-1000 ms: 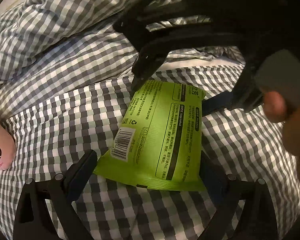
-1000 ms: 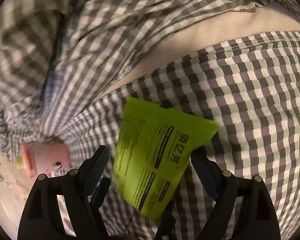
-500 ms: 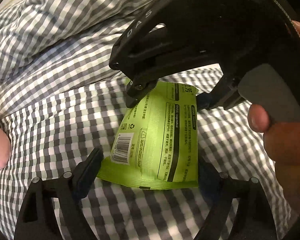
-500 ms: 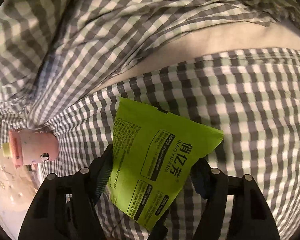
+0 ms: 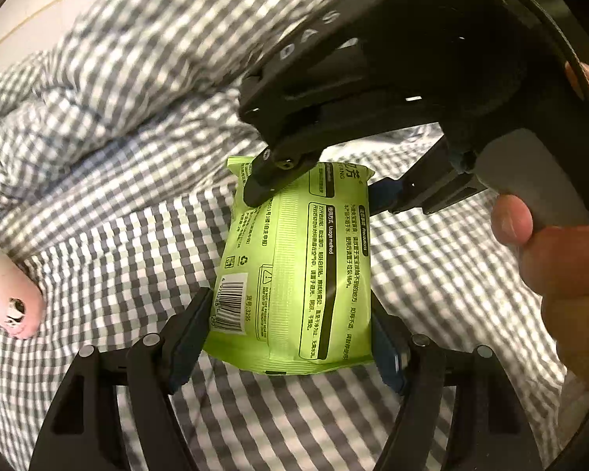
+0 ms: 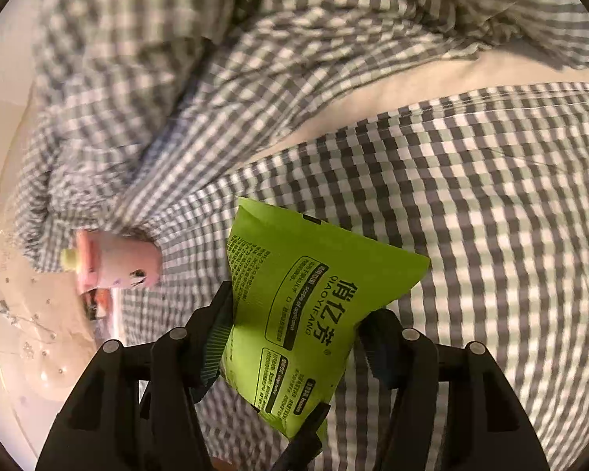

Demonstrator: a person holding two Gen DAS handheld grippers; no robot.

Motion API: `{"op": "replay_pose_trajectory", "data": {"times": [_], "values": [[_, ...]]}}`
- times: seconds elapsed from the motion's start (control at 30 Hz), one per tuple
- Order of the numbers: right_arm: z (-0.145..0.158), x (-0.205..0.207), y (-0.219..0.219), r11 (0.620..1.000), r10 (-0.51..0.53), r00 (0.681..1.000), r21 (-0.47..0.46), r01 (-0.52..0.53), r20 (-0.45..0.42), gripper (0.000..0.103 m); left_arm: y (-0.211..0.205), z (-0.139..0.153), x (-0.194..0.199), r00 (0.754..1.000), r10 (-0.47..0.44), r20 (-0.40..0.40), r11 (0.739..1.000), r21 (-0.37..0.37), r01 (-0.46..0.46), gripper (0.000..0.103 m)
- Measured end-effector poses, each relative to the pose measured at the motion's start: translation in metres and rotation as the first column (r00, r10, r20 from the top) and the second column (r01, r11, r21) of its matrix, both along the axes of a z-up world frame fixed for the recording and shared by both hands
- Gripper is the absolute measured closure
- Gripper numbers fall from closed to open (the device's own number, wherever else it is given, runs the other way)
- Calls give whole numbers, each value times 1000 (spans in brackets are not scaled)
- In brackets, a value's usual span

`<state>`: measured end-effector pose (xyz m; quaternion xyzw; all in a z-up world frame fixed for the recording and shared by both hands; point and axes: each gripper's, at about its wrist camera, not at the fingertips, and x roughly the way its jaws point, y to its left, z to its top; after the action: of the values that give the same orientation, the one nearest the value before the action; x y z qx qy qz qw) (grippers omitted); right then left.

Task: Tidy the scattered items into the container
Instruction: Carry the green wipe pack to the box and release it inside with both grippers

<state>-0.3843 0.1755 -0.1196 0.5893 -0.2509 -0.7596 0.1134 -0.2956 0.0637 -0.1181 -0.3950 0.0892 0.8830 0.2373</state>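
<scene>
A lime green wipes pack (image 5: 298, 271) with black print and a barcode is held off the grey checked bedding. My left gripper (image 5: 288, 333) is shut on its near end. My right gripper (image 6: 294, 345) is shut on its other end; it also shows in the left wrist view (image 5: 314, 192), across from me, with a hand on its handle. The pack shows in the right wrist view (image 6: 306, 302), tilted. A pink bottle (image 6: 117, 265) with a yellow cap lies on the bedding to the left; its base shows in the left wrist view (image 5: 8, 302). No container is in view.
Rumpled grey-and-white checked bedding (image 6: 471, 216) fills both views, with a strip of bare cream sheet (image 6: 412, 90) between folds. A pale speckled floor (image 6: 31, 333) lies beyond the bed's left edge.
Both grippers have closed in on the green pack, one at each end. The pack has lifted and straightened between them, and the right gripper has come closer to the left one.
</scene>
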Motion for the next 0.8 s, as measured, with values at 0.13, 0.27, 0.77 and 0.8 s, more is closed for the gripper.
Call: {"op": "replay_pose_trajectory", "data": {"times": [0.13,0.27,0.77,0.8], "values": [[41,33,12,1000,1,997,-25,-3,-71,46,0,38,31,999,-5,-41,1000,16,6,28],[90,73,32,999,-13,988,-40,7,-151,47,2,78,59,996,-26,-90,999,26,28,28],[198,260,218,961,-264,896,-21,275,-357,48,182,163,194,917,-321,-238,944,-1,331,28],[198,270,235,953,-286,891,-12,302,-353,48,200,161,201,907,-354,-231,932,-3,363,28]]}}
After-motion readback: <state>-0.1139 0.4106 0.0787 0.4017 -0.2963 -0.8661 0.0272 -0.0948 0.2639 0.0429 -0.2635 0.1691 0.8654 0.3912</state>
